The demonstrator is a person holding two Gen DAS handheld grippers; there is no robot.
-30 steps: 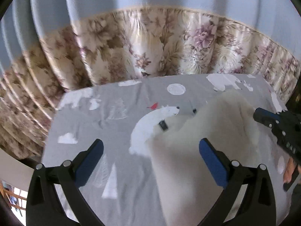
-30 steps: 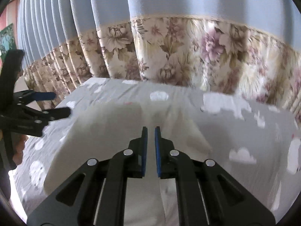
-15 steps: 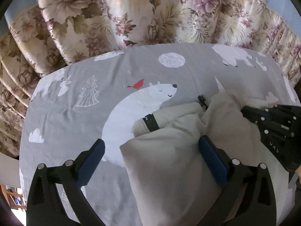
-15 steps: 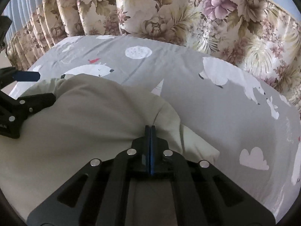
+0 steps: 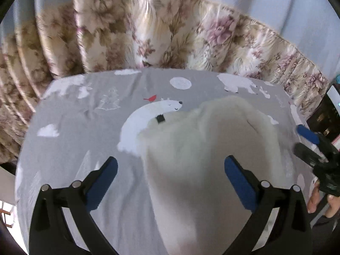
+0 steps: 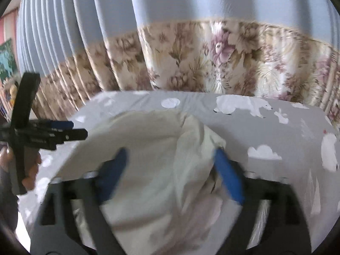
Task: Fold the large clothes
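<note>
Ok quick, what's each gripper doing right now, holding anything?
Left gripper: open, holding nothing.
Right gripper: jaws opening, not gripping; the cream garment lies loose between them.

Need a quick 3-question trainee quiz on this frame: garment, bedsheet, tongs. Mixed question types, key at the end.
1. True or false: the right tongs are clamped shut on the cream garment.
2. What does the garment lie on? A) bare wood table B) grey polar-bear sheet C) floral curtain
3. Fill in: in the left wrist view, the left tongs stand ____, with nothing pinched between the pads.

Key:
1. False. The jaws are opening, spread on either side of the cloth and no longer pinching it.
2. B
3. open
</note>
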